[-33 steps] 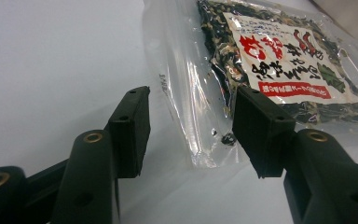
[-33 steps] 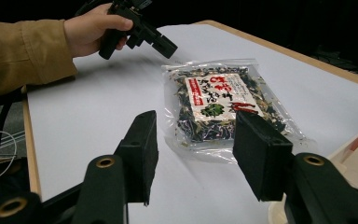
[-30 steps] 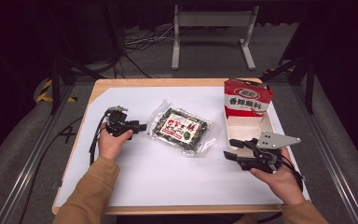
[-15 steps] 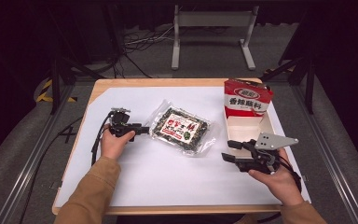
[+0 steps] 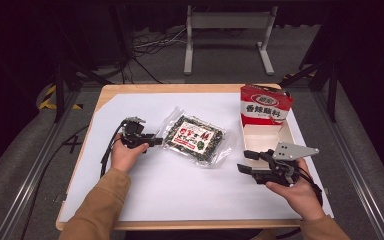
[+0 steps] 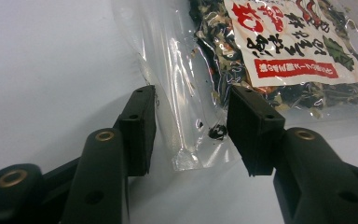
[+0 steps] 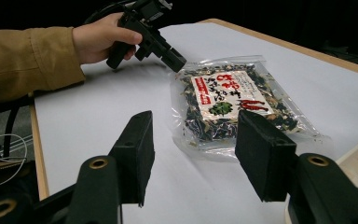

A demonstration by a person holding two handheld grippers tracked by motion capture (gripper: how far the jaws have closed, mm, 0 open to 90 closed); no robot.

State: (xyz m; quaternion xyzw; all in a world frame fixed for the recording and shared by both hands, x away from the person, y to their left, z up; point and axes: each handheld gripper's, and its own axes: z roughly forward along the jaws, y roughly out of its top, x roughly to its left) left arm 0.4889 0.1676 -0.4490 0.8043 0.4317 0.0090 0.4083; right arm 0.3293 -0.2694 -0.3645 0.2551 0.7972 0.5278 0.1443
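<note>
Seaweed snack bag (image 5: 196,139) lay flat near the middle of the white sheet (image 5: 130,110) covering the table, label up, with an open red-and-white box (image 5: 266,116) standing just to its right. The left gripper (image 5: 152,142) had its tips at the bag's left edge; in the left gripper view (image 6: 191,126) its jaws stood apart with the clear sealed corner of the bag lying between them, not yet pinched. The right gripper (image 5: 247,161) waited well apart from the bag, low over the sheet in front of the box, its jaws likewise spread with nothing between them, as the right gripper view (image 7: 193,154) showed. Judging by this, the step in hand was taking hold of the bag by its edge, probably to move it toward the box. To do that well, the left jaws would need to close on the flat seal rather than the bulging filled part, low enough to catch both layers of film, since the plastic looked slick and could slide out. A firm bite deep onto the seal seemed wise before lifting, so the weight of the contents would not pull the corner free.
</note>
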